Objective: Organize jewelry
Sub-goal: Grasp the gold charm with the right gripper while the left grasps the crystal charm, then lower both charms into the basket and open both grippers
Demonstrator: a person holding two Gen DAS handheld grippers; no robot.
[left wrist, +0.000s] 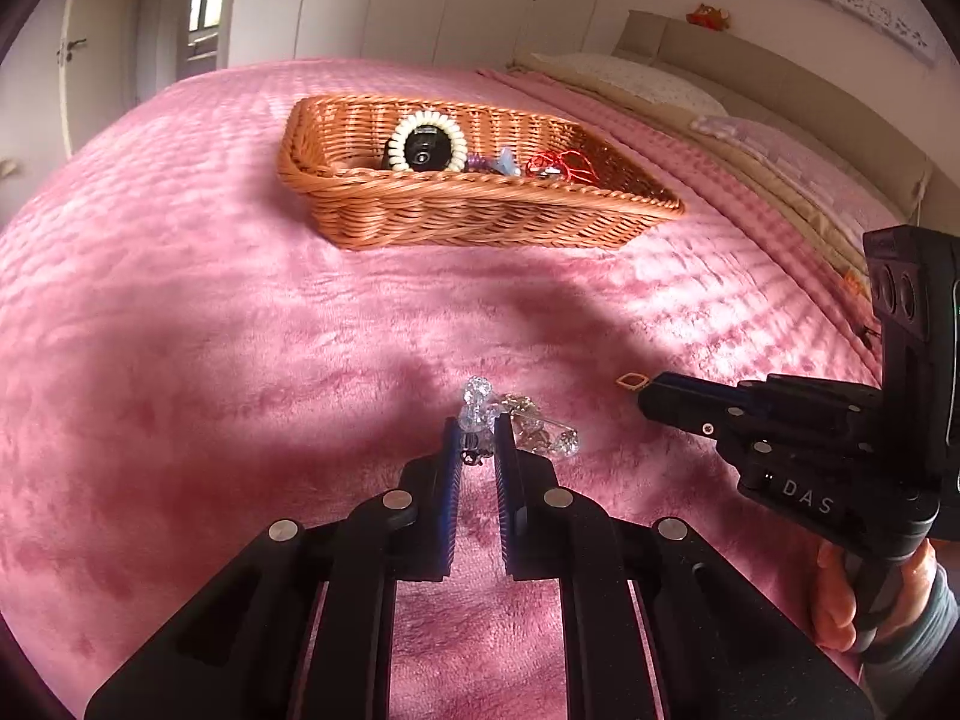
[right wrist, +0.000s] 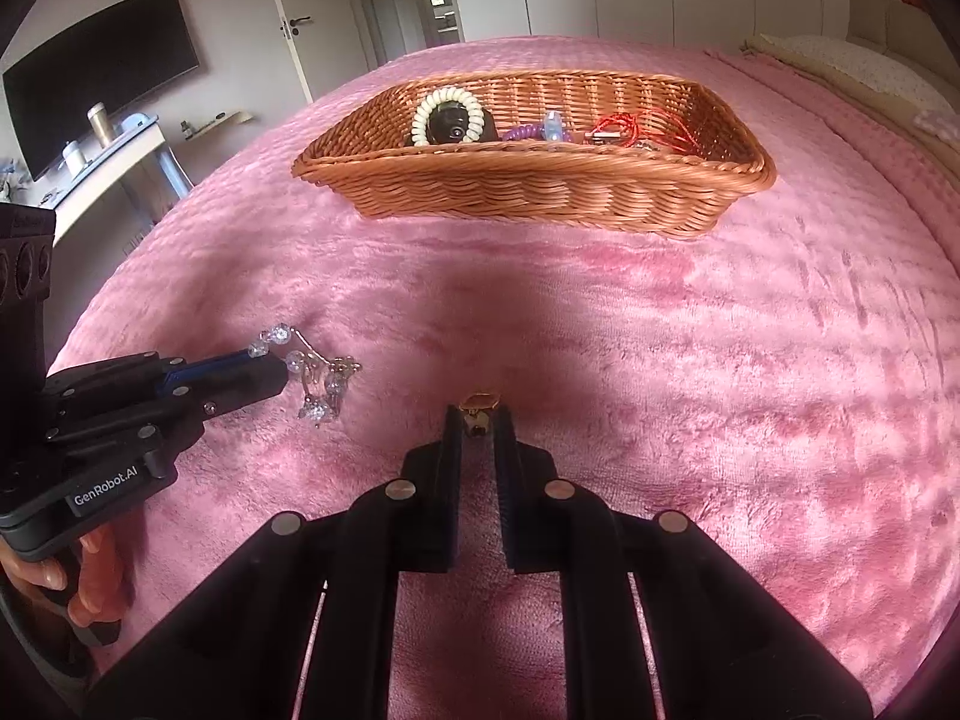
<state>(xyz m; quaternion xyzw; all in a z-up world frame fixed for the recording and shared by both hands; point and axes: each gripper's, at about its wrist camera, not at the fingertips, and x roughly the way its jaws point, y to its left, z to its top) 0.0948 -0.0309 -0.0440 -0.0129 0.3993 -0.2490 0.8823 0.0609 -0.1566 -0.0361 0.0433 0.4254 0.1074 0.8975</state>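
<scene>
I held two handheld grippers low over a bed covered in a plush pink blanket (left wrist: 240,312). My left gripper (left wrist: 478,438) had its jaws clamped on a string of clear crystal beads (left wrist: 477,402); part of the string poked out past the fingertips and the rest trailed on the blanket just to the right of them, with a thin metal chain mixed in. From the right wrist camera the same beads (right wrist: 312,372) hung and pooled at that gripper's tip.

My right gripper (right wrist: 478,423) had its jaws pinched on a small gold-coloured piece (right wrist: 478,402) (a ring or an earring, I could not tell which), its loop showing just beyond the fingertips (left wrist: 631,382).

Both grippers sat near the bed's near edge, side by side and apart. Further toward the middle of the bed stood a rectangular wicker basket (right wrist: 540,192). Inside it lay a cream beaded bracelet (right wrist: 447,114) around a dark round object, then purple beads, a pale blue piece, and a tangle of red cord (right wrist: 636,126) toward its right end.
</scene>
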